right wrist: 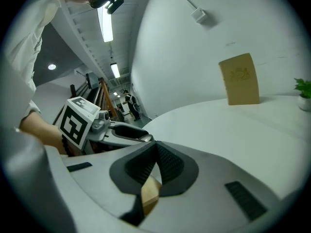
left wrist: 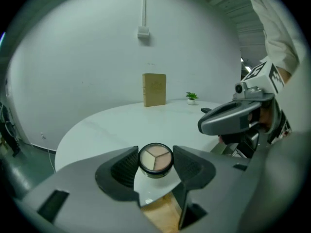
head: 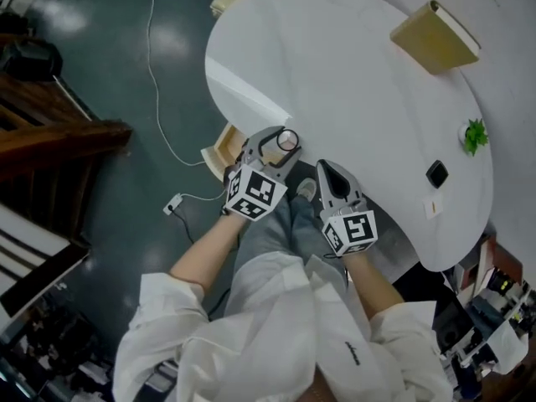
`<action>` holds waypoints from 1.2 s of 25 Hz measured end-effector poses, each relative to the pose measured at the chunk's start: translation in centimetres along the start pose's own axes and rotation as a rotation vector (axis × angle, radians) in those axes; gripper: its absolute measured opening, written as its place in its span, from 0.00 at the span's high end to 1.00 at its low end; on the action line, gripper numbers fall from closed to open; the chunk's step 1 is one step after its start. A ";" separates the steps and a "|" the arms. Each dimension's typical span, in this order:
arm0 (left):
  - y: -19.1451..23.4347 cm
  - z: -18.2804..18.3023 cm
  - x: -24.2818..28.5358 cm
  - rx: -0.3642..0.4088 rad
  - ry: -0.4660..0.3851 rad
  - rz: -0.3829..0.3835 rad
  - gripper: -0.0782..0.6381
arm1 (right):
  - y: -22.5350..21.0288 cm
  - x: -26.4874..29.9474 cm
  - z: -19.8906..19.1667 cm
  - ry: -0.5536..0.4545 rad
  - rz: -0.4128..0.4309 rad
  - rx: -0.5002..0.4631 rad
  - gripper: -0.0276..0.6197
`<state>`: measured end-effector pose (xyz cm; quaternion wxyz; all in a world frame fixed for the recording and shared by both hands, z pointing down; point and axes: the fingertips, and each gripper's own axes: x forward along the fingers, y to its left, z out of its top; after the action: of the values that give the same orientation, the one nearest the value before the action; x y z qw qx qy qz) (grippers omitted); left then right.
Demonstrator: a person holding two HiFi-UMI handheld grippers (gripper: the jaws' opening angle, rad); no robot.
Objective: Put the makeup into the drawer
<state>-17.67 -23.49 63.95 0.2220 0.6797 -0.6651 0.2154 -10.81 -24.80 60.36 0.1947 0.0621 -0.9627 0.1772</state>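
Observation:
A round makeup compact [head: 287,139] with three beige shades [left wrist: 155,158] sits between the pads of my left gripper [head: 280,144], which is shut on it. It is held above the near edge of the white round table [head: 352,82]. Below it shows the light wooden drawer [head: 219,151], pulled out from under the table [left wrist: 160,215]. My right gripper [head: 322,168] hovers just right of the left one, its jaws shut with nothing between them [right wrist: 155,148]. A piece of the drawer's wood [right wrist: 150,191] shows beneath them.
A tan box [head: 435,36] stands at the table's far side. A small green plant [head: 475,135], a black item [head: 436,173] and a white tag [head: 432,208] lie at the right. On the floor are a white cable [head: 155,82] and dark wooden furniture [head: 59,132].

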 end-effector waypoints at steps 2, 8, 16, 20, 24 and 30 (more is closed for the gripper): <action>0.5 -1.6 -2.3 -0.028 0.004 0.036 0.56 | 2.1 1.0 -0.8 0.028 0.064 -0.024 0.93; 1.3 -7.4 -7.5 -0.114 0.025 0.109 0.56 | 8.0 3.9 -4.1 0.104 0.209 -0.082 0.93; 0.6 -12.2 -9.1 -0.137 0.038 0.116 0.56 | 11.4 5.9 -8.8 0.189 0.282 -0.120 0.93; -0.4 -13.6 -7.9 -0.010 0.087 -0.003 0.56 | 11.2 6.6 -10.5 0.218 0.281 -0.119 0.93; -1.3 -14.5 -6.3 0.175 0.130 -0.166 0.56 | 10.0 7.3 -12.0 0.238 0.265 -0.130 0.93; -3.3 -16.4 -3.8 0.463 0.236 -0.437 0.56 | 8.2 7.7 -14.2 0.268 0.241 -0.120 0.93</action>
<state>-14.45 -10.70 74.89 0.1782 0.8088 -0.4072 0.3851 -14.41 -12.38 73.09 0.3020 -0.0897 -0.9375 0.1481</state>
